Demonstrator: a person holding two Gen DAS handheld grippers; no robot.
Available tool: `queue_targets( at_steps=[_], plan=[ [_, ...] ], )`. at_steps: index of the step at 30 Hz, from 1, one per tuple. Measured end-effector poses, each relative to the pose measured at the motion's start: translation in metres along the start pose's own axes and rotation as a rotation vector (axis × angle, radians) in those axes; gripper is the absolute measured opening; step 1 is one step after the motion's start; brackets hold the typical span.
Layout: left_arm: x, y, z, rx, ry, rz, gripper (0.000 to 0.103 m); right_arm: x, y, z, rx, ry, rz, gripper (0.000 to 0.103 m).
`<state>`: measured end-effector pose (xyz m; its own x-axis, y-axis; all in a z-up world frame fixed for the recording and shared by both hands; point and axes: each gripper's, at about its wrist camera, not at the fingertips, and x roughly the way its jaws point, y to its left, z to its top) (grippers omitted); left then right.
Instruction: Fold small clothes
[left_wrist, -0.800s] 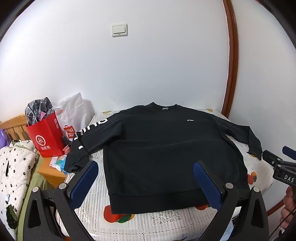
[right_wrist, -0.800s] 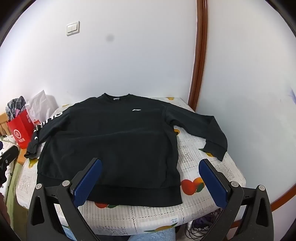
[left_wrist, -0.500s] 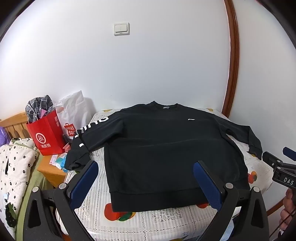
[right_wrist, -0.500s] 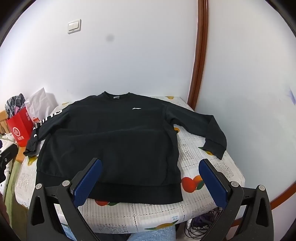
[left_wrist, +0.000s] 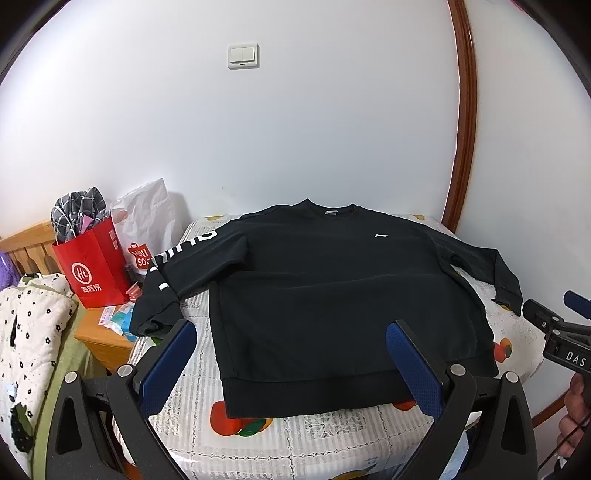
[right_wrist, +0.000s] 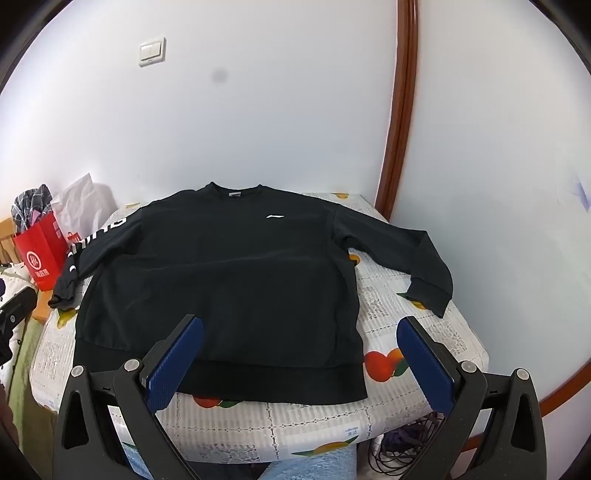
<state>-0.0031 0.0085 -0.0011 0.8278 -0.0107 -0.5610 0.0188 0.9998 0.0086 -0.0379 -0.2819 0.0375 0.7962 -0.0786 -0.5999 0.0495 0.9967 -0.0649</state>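
Observation:
A black sweatshirt (left_wrist: 332, 295) (right_wrist: 221, 280) lies flat, front up, on a small table, collar toward the wall and hem toward me. Its left sleeve, printed with white letters (left_wrist: 177, 266), hangs over the table's left edge. Its right sleeve (right_wrist: 417, 258) rests on the cloth at the right. My left gripper (left_wrist: 290, 339) hovers open above the hem, nothing between its blue pads. My right gripper (right_wrist: 301, 332) is likewise open near the hem's right part, apart from the cloth. The right gripper's tip (left_wrist: 554, 328) shows at the left wrist view's right edge.
A fruit-patterned tablecloth (right_wrist: 391, 314) covers the table. A red paper bag (left_wrist: 92, 266) and a white plastic bag (left_wrist: 147, 218) stand at the left on a wooden stand. A spotted quilt (left_wrist: 29, 332) lies further left. White walls and a brown door frame (right_wrist: 399, 129) close the back.
Both grippers have drawn back and up a little, so the sweatshirt sits slightly farther off and more of the front tablecloth shows. Jaws stay wide.

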Motion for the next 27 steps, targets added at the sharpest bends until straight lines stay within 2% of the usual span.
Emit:
queue_targets(
  at_steps=[27],
  plan=[
    [-0.0018,-0.0028,-0.0023,0.007,-0.003,0.003,0.103,-0.0073,-0.0014,0.0026,0.021,-0.007,-0.004,0.103]
  ],
)
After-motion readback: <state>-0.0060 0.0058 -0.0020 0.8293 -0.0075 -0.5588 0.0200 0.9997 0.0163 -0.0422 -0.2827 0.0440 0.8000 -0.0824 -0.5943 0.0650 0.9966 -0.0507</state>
